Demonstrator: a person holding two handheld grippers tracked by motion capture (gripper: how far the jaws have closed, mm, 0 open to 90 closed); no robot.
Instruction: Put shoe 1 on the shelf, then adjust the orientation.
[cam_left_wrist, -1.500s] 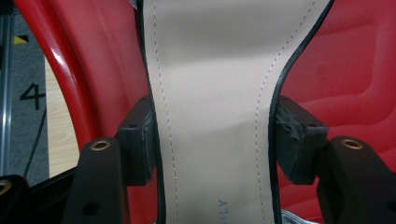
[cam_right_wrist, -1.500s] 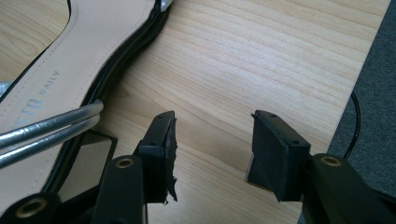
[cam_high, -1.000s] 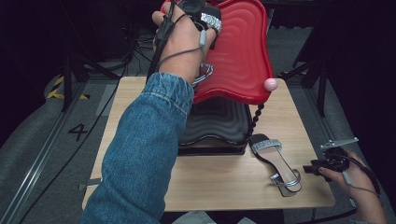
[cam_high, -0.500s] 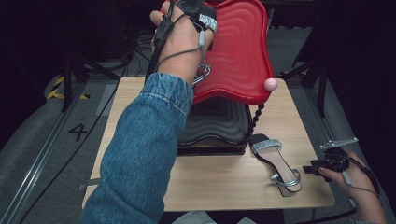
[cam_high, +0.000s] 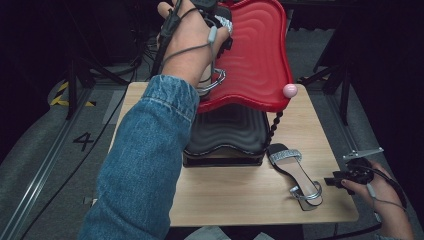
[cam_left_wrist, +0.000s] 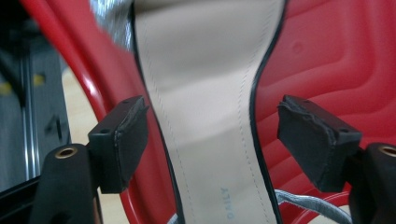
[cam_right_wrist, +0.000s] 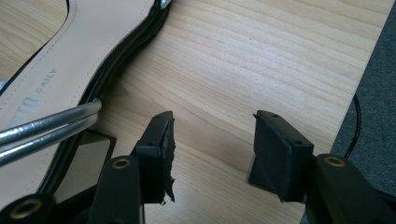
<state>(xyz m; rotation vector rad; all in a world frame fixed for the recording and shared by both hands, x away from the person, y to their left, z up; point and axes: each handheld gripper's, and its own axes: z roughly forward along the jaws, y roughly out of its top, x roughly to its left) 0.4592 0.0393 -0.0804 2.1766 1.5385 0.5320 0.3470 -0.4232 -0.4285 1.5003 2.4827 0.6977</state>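
A sandal (cam_left_wrist: 201, 93) with a beige insole and silver straps lies on the tilted red wavy tray (cam_left_wrist: 336, 56). My left gripper (cam_left_wrist: 210, 140) stands over it and its jaws have just been opening. The insole runs between the pads, which stand apart from it on both sides. In the high view that gripper (cam_high: 220, 22) is at the top, over the sandal's silver strap (cam_high: 214, 82) on the red tray (cam_high: 260, 60). A second sandal (cam_high: 295, 172) lies on the wooden table (cam_high: 240, 195) at the right. My right gripper (cam_high: 341, 178) (cam_right_wrist: 212, 144) is open beside that sandal (cam_right_wrist: 51, 88), over bare wood.
The red tray leans up from a black ribbed tray (cam_high: 230, 130) at the table's middle. A pink ball (cam_high: 290, 90) sits at the red tray's right corner on a black beaded rod (cam_high: 274, 127). The table's right edge (cam_right_wrist: 359, 79) is close to my right gripper.
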